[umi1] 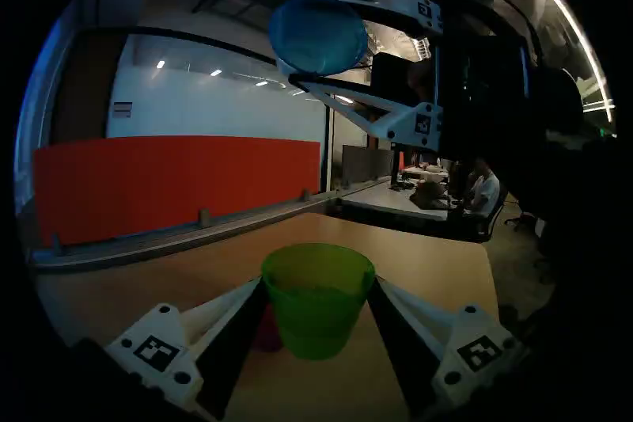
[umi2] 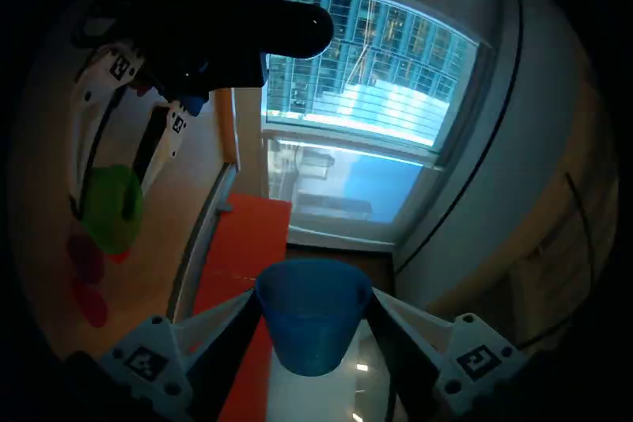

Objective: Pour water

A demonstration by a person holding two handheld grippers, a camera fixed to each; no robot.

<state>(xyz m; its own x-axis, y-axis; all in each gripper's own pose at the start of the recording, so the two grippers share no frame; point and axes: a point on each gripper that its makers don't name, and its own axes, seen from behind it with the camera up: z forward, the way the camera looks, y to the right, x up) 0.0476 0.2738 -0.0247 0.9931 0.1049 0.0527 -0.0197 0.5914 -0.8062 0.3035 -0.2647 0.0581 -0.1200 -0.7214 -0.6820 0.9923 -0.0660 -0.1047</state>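
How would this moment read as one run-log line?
stage: pour | left gripper: shut on green cup, upright | right gripper: shut on blue cup, raised, tipped sideways | water: cannot tell

The left claw (umi1: 316,295) sits at the bottom centre of the left gripper view, held level, with both fingers pressed on the sides of an upright green cup (umi1: 318,323). The right claw (umi1: 305,40) is at the upper centre of that frame, turned sideways. Its two fingers clamp a tipped blue cup (umi1: 320,26), and the hand (umi1: 506,97) behind it is a dark mass.
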